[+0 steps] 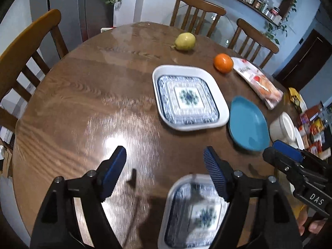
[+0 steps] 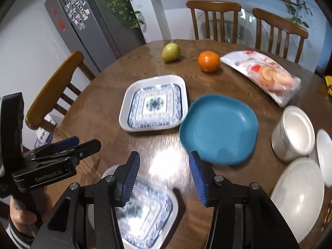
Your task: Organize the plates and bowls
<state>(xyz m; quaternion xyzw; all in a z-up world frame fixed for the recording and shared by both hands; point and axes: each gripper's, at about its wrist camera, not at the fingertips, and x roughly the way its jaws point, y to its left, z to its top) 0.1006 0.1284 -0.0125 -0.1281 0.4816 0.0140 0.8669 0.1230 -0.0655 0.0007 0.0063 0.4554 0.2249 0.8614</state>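
A square blue-patterned white plate (image 1: 189, 97) (image 2: 154, 103) lies mid-table. A second one (image 1: 195, 213) (image 2: 143, 209) lies at the near edge, under both grippers. A teal plate (image 1: 248, 123) (image 2: 217, 128) sits right of the first. A white bowl (image 1: 283, 127) (image 2: 294, 132), a large white plate (image 2: 298, 197) and a small white dish (image 2: 324, 155) stand at the right. My left gripper (image 1: 166, 172) (image 2: 68, 147) is open above the table. My right gripper (image 2: 164, 176) (image 1: 276, 149) is open above the near plate.
A pear (image 1: 185, 41) (image 2: 170, 52), an orange (image 1: 223, 62) (image 2: 208, 61) and a snack bag (image 1: 257, 81) (image 2: 263, 74) lie at the far side of the round wooden table (image 1: 83, 103). Wooden chairs (image 1: 25, 47) surround it. A fridge (image 2: 83, 20) stands behind.
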